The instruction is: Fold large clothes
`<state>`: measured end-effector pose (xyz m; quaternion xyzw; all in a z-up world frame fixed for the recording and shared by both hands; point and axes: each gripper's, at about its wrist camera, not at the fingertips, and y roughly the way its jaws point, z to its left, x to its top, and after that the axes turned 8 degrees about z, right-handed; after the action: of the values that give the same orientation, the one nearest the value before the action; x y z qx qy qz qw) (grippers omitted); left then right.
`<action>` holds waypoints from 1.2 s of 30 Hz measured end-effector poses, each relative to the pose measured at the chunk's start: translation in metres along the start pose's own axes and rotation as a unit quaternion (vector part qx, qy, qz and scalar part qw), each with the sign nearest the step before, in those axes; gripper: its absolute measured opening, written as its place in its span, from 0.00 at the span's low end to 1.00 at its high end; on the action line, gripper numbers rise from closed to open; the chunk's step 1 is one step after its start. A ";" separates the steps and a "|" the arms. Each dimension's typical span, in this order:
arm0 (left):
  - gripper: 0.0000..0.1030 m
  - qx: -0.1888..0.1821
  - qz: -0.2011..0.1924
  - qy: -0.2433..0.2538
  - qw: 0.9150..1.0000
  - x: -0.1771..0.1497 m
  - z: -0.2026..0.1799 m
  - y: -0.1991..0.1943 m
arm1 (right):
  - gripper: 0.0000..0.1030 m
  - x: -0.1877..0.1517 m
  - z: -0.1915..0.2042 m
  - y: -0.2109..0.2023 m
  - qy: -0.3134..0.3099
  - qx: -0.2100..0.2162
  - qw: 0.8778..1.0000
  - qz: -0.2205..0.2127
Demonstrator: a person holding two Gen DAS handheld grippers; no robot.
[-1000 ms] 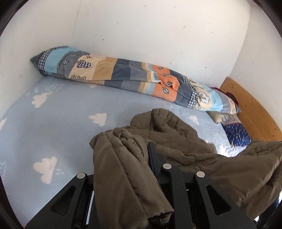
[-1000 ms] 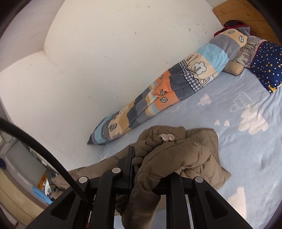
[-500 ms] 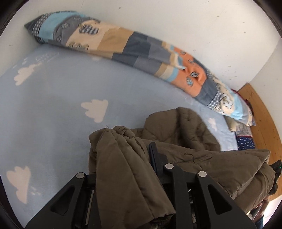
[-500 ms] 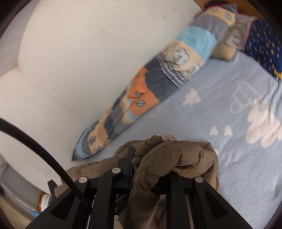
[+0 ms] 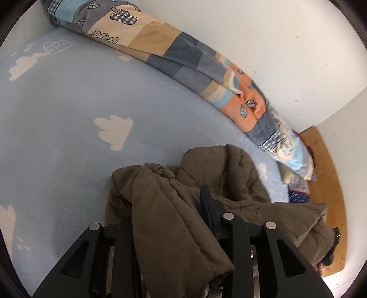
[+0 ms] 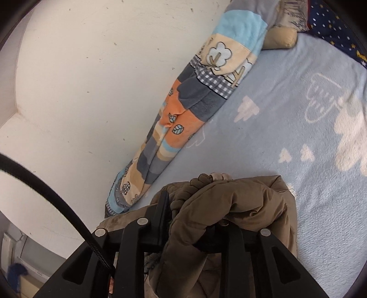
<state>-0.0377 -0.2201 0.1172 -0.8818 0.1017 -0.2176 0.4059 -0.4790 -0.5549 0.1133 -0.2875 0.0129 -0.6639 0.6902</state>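
A large olive-brown padded jacket [image 5: 229, 174] hangs between my two grippers above a light blue bed sheet [image 5: 68, 114] with white clouds. My left gripper [image 5: 174, 201] is shut on a thick fold of the jacket, which drapes over and hides its left finger. My right gripper [image 6: 195, 201] is shut on another bunched fold of the jacket [image 6: 229, 206], which covers its right finger. The rest of the jacket sags below both grippers.
A rolled patchwork blanket [image 5: 183, 59] lies along the white wall [image 5: 275, 45]; it also shows in the right wrist view [image 6: 195, 103]. Pillows [image 6: 332, 20] sit at the head end by a wooden headboard [image 5: 330, 174].
Both grippers have moved forward over the bed and tilted downward with the jacket still held. The blanket and sheet now appear closer and larger.
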 end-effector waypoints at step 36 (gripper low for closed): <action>0.54 -0.198 0.000 -0.098 0.975 0.014 0.030 -0.024 | 0.61 -0.035 0.074 0.020 -0.170 -0.014 0.985 0.032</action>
<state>-0.0111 -0.1894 0.1228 -0.9617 0.1026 -0.1053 0.2313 -0.4352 -0.4953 0.1544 -0.4056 -0.0859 -0.5827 0.6990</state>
